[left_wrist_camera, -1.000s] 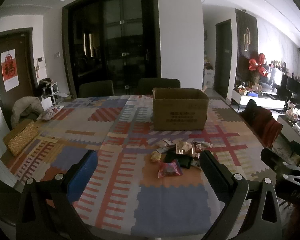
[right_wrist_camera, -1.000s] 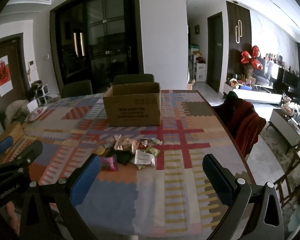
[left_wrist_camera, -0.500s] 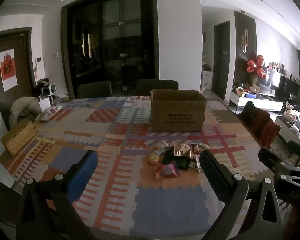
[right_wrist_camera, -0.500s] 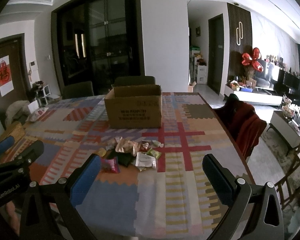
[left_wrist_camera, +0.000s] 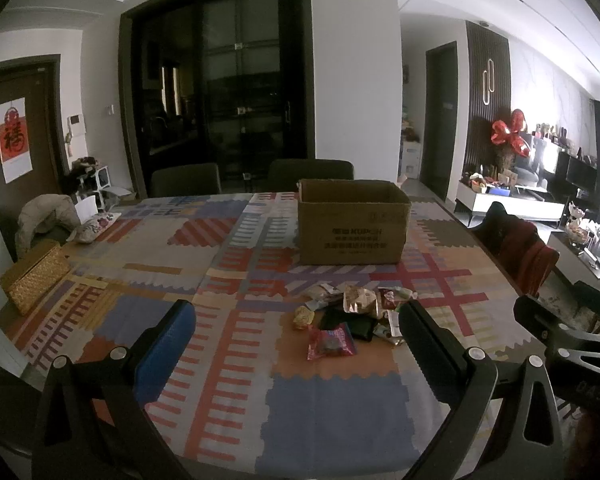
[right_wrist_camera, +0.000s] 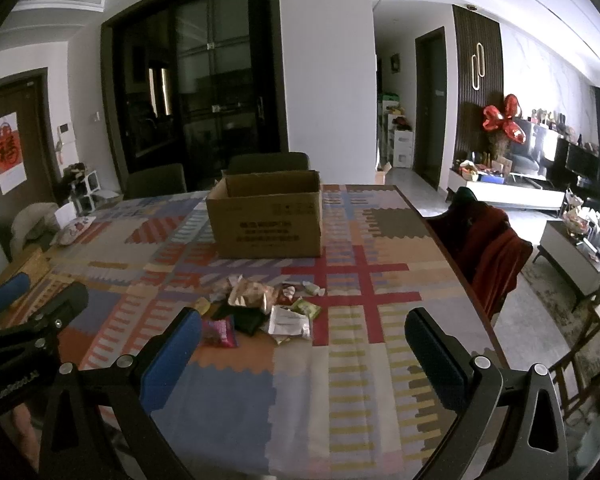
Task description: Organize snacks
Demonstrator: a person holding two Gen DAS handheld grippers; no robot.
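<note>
Both hand-held grippers, left (left_wrist_camera: 296, 334) and right (right_wrist_camera: 302, 338), spread and empty above one snack pile (left_wrist_camera: 350, 312), one cardboard box (left_wrist_camera: 352, 222) behind.

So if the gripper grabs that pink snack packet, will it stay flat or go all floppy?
Probably floppy: the pink snack packet looks like a thin, crinkled wrapper lying flat on the tablecloth. It likely weighs little, being small and slim. Its shiny film may slip a bit, so pinching an edge seems safer.
</note>
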